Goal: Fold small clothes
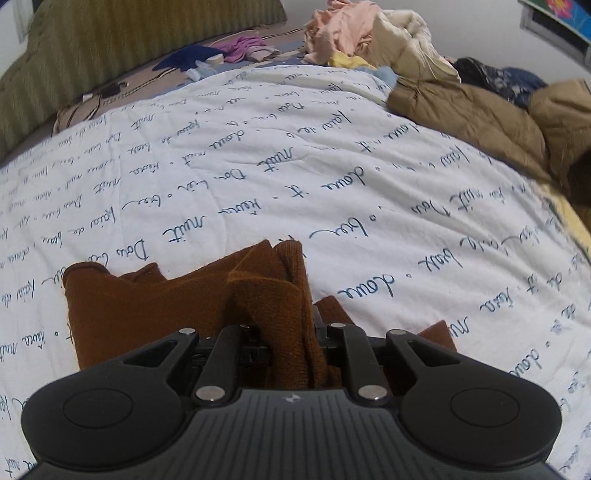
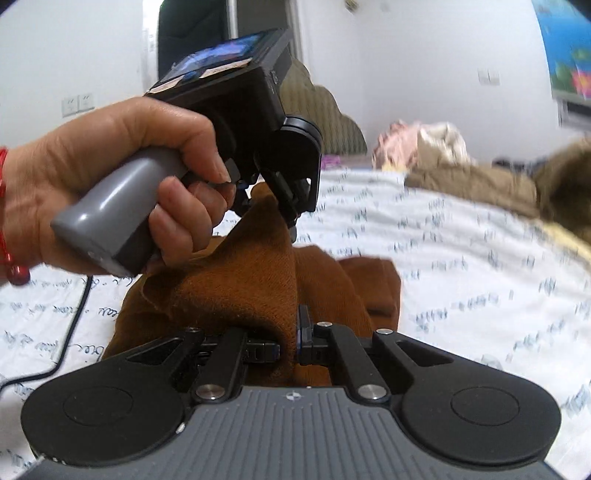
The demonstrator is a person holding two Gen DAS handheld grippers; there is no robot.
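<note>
A rust-brown knitted garment (image 1: 147, 314) lies partly on the white quilt, with one edge lifted. In the left wrist view my left gripper (image 1: 291, 332) is shut on a bunched fold of it, and the cloth hides the fingertips. In the right wrist view my right gripper (image 2: 290, 343) is shut on another edge of the same brown garment (image 2: 240, 288). There a hand (image 2: 110, 147) holds the left gripper (image 2: 291, 221) just beyond and above, with the cloth stretched up between the two grips. The far part of that view is blurred.
The white quilt (image 1: 332, 166) printed with dark script covers the bed. A tan padded jacket (image 1: 472, 122) and a heap of pink and cream clothes (image 1: 351, 33) lie at the back right. Purple and blue garments (image 1: 240, 48) sit by the green striped headboard (image 1: 110, 44). A black cable (image 2: 74, 325) runs along the left.
</note>
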